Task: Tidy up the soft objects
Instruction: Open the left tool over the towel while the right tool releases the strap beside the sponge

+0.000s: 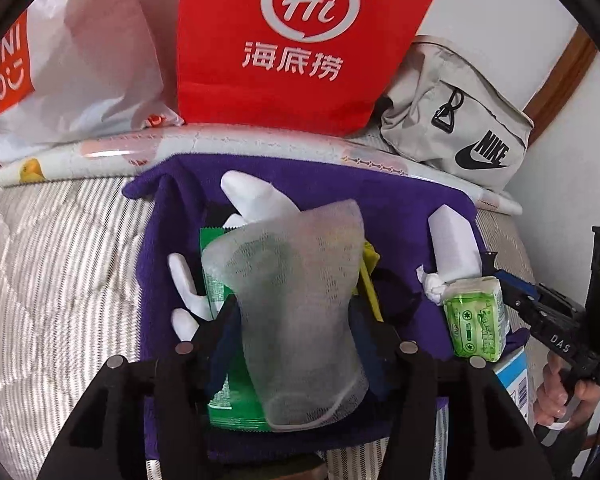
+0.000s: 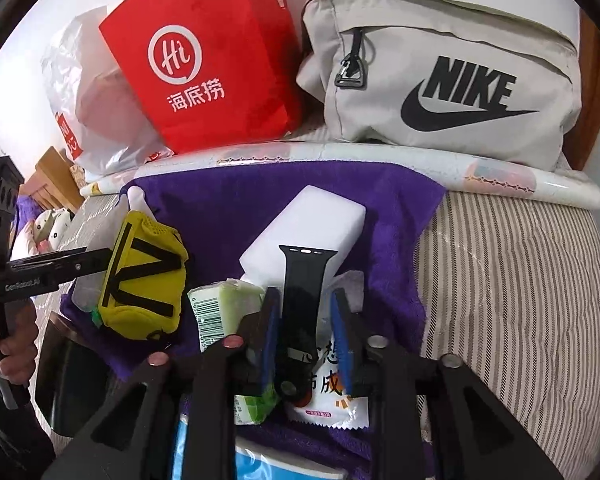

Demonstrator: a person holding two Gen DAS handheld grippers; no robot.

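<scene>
My left gripper is shut on a sheer grey mesh sock and holds it above the purple towel. Under it lie a white glove, a green packet and a green tissue pack. My right gripper stands over a black watch strap, jaws slightly apart on either side of it; whether they grip it is unclear. A white sponge block, a tissue pack and a white sachet lie there. A yellow pouch hangs at the left gripper.
A red Haidilao bag, a white Miniso plastic bag and a grey Nike pouch stand at the back behind a rolled white sheet. Striped bedding surrounds the towel. A blue-white box lies at the right.
</scene>
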